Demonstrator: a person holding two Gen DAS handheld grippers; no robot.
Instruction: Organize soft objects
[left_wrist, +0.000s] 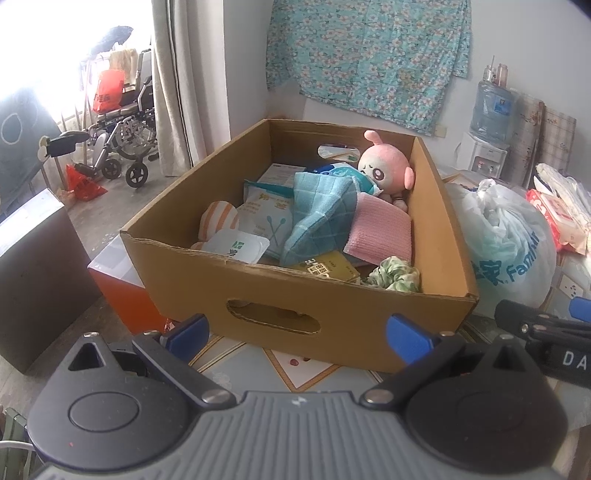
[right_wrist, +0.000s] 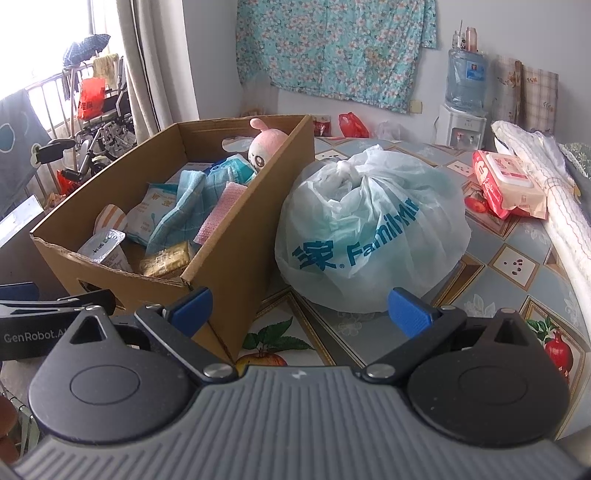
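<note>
My left hand-held gripper (left_wrist: 297, 334) hangs spread wide with nothing between its blue pads, facing the near wall of the open brown cardboard box (left_wrist: 295, 295) on the counter with the fruit-patterned tiled cloth (right_wrist: 517, 258). My right hand-held gripper (right_wrist: 299, 308) is spread just as wide and empty too, sitting at the box's right front corner, and beyond it rests the knotted pale plastic shopping bag with blue lettering (right_wrist: 369, 229), touching the box's right wall.

Inside the box, the soft things are all jumbled. The pink-and-cream plush toy with round ears (left_wrist: 384, 166) leans in the far right corner. A light blue checked cloth (left_wrist: 321, 218) drapes across the middle, and a folded pink ribbed cloth (left_wrist: 380, 232) lies just beside it to the right, partly under it. A green-and-white fabric scrunchie (left_wrist: 395, 277) sits in the near right corner. An orange-and-white striped soft piece (left_wrist: 218, 219) is tucked at the left. Mixed among them: a white sealed plastic cup (left_wrist: 236, 245), a pale packet of cotton swabs (left_wrist: 266, 218) and a yellow wrapped pack (left_wrist: 325, 269).

Out on the counter to the right lies a red-and-white pack of wet wipes (right_wrist: 506, 184).
</note>
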